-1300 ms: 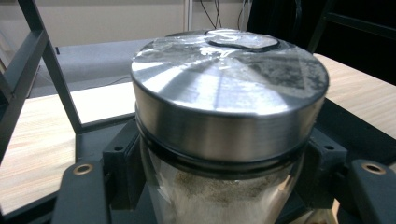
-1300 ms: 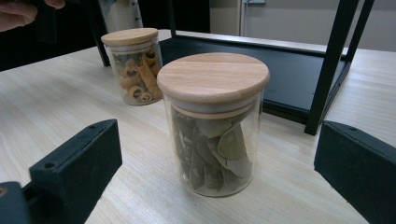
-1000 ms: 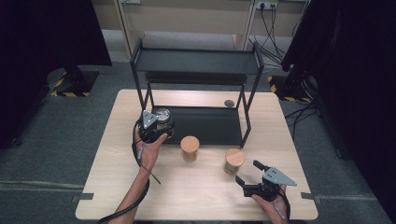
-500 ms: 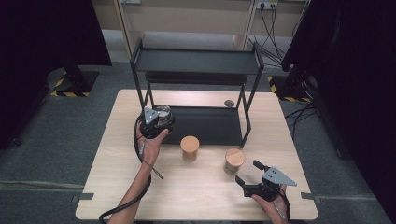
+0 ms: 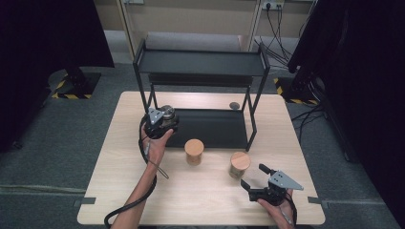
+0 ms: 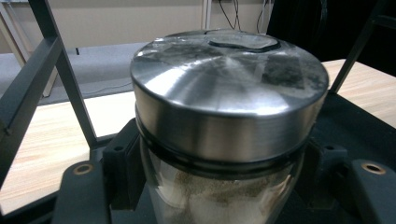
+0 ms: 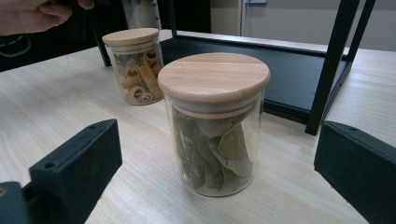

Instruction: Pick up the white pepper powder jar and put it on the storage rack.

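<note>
Up at the near left corner of the black rack (image 5: 200, 67): left gripper (image 5: 160, 123), jaws clamped on a steel-lidded glass jar (image 6: 224, 116) with pale grains inside, held above the rack's low black tray (image 5: 215, 129), apparently off it. Down at the near right of the table (image 5: 119, 143): right gripper (image 5: 260, 183), jaws wide apart, aimed at a wood-lidded jar of leaves (image 7: 212, 121), untouched. Farther left, just in front of the tray: second wood-lidded jar (image 5: 194, 151) with curled bark.
</note>
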The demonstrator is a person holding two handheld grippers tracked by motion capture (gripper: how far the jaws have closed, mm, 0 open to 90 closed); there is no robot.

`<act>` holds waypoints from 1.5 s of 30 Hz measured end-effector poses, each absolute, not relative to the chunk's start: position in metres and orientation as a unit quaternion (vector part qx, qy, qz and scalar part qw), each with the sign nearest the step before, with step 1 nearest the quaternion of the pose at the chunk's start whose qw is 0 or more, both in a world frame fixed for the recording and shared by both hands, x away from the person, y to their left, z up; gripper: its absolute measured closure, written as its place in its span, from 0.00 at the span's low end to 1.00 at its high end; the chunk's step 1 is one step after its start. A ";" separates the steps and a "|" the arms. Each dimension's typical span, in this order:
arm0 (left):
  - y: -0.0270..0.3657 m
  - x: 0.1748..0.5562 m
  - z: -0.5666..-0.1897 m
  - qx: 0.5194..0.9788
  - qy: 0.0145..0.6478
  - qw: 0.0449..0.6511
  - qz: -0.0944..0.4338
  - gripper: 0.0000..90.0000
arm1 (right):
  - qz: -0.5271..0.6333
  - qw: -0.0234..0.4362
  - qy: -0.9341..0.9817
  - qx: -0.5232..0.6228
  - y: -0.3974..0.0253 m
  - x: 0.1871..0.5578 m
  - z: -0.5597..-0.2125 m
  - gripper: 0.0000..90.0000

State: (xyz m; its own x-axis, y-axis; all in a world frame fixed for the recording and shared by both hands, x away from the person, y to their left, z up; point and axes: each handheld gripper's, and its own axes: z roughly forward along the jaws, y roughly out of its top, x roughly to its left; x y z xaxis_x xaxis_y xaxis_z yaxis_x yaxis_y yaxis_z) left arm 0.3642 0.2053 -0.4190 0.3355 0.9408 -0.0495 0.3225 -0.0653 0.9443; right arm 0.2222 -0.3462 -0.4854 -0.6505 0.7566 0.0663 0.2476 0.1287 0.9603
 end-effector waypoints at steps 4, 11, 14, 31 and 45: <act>0.205 0.367 -0.422 0.652 0.486 0.486 0.320 0.34 | 0.559 0.227 0.716 0.350 -0.346 0.222 -0.486 0.01; 0.203 0.369 -0.423 0.650 0.489 0.482 0.325 0.34 | 0.559 0.227 0.716 0.350 -0.346 0.222 -0.486 0.01; 0.202 0.370 -0.424 0.650 0.490 0.481 0.327 0.34 | 0.559 0.227 0.716 0.350 -0.346 0.222 -0.485 0.01; 0.192 0.379 -0.426 0.654 0.489 0.473 0.329 0.34 | 0.559 0.227 0.716 0.350 -0.346 0.223 -0.485 0.01; 0.184 0.385 -0.429 0.658 0.485 0.466 0.340 0.34 | 0.560 0.226 0.716 0.350 -0.347 0.223 -0.486 0.01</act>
State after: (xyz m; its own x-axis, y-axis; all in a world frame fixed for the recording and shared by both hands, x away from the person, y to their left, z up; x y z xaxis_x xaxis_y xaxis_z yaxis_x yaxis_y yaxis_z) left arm 0.3847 0.1840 -0.4286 0.2997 0.9540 -0.0053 0.3204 -0.0954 0.9425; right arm 0.2225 -0.3467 -0.4855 -0.6524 0.7548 0.0677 0.2477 0.1279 0.9604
